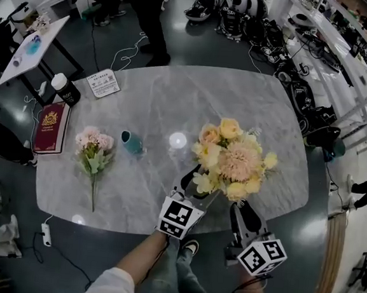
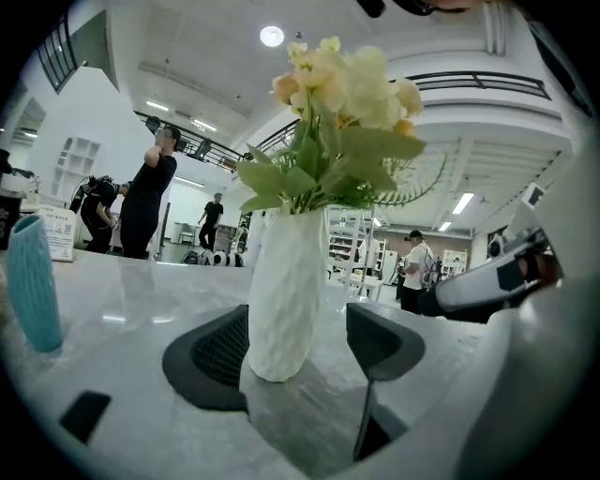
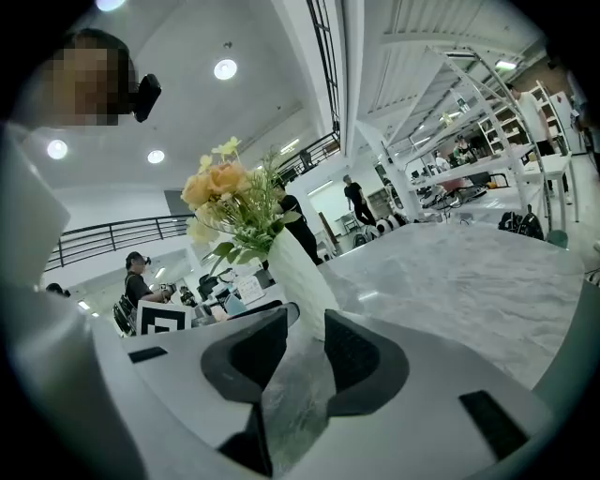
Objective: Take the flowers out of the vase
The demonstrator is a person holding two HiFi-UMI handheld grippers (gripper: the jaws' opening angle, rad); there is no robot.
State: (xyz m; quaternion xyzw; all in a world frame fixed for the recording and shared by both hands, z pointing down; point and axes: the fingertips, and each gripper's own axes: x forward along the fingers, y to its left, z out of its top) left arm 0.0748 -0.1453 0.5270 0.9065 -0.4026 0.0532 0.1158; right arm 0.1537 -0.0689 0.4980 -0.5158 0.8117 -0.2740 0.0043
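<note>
A bunch of yellow and peach flowers (image 1: 230,158) stands in a white ribbed vase (image 2: 286,300) near the table's front edge. From the head view the blooms hide most of the vase. My left gripper (image 1: 192,183) is open wide around the vase's lower part, with its left pad (image 2: 220,349) close to the wall and its right pad apart. My right gripper (image 1: 243,208) sits just right of the vase, its jaws a little apart with nothing between them. In the right gripper view the vase (image 3: 302,281) stands just beyond the fingertips.
On the marble table (image 1: 175,91) a pink flower stem (image 1: 93,153) lies at the left, beside a toppled teal vase (image 1: 131,142). A red book (image 1: 50,128), a black bottle (image 1: 66,89) and a card (image 1: 103,83) sit at the far left. People stand beyond the table.
</note>
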